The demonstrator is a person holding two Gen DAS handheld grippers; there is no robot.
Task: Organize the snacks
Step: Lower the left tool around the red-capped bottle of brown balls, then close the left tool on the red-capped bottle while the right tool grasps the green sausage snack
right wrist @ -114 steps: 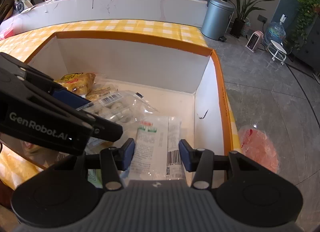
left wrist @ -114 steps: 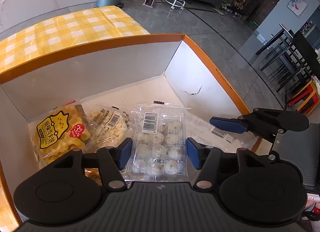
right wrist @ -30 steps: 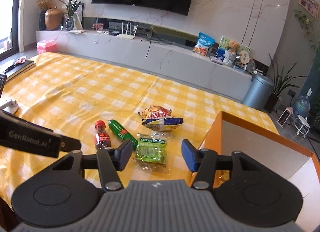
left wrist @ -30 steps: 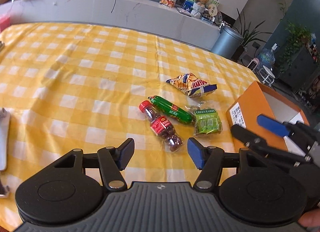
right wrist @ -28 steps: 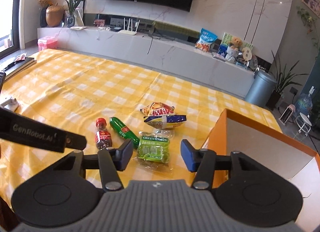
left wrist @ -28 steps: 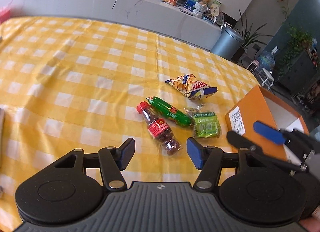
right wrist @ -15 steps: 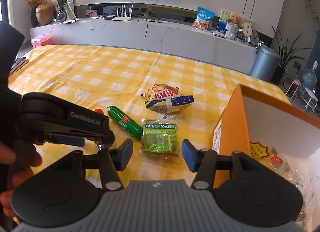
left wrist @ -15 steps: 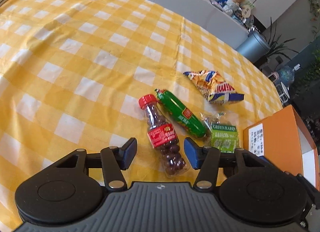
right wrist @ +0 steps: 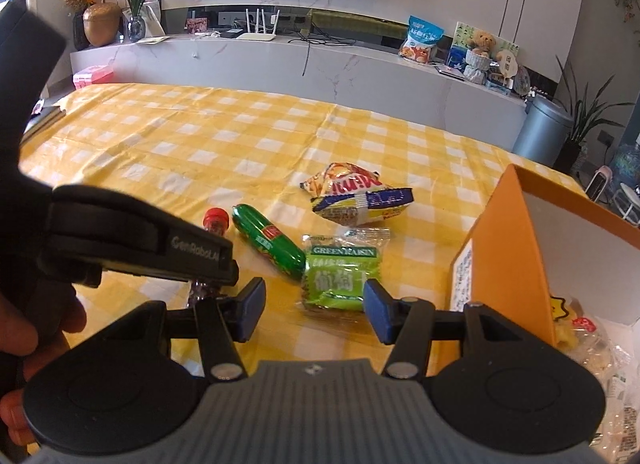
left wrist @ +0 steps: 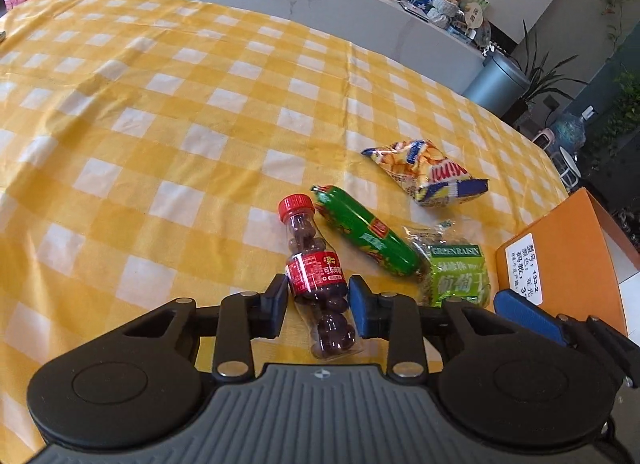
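Observation:
A small clear bottle (left wrist: 316,268) of dark candy balls, with a red cap and label, lies on the yellow checked tablecloth (left wrist: 160,124). My left gripper (left wrist: 318,298) straddles its labelled middle; the jaws are closing and both pads sit against its sides. Beside it lie a green sausage stick (left wrist: 364,236), a green raisin packet (left wrist: 456,276) and a yellow-blue chip bag (left wrist: 428,176). My right gripper (right wrist: 314,306) hovers open just short of the raisin packet (right wrist: 340,276), with nothing between its fingers. The left gripper hides most of the bottle in the right wrist view, where only its red cap (right wrist: 216,220) shows.
An orange cardboard box (right wrist: 508,256) stands at the table's right end with snack packets (right wrist: 580,336) inside. A hand (right wrist: 24,328) holds the left gripper. Beyond the table run a long white counter (right wrist: 320,60) and a grey bin (right wrist: 540,128).
Both grippers left the box and came down over the snacks on the cloth. The left jaws narrowed around the bottle. The right gripper sank toward the raisin packet.

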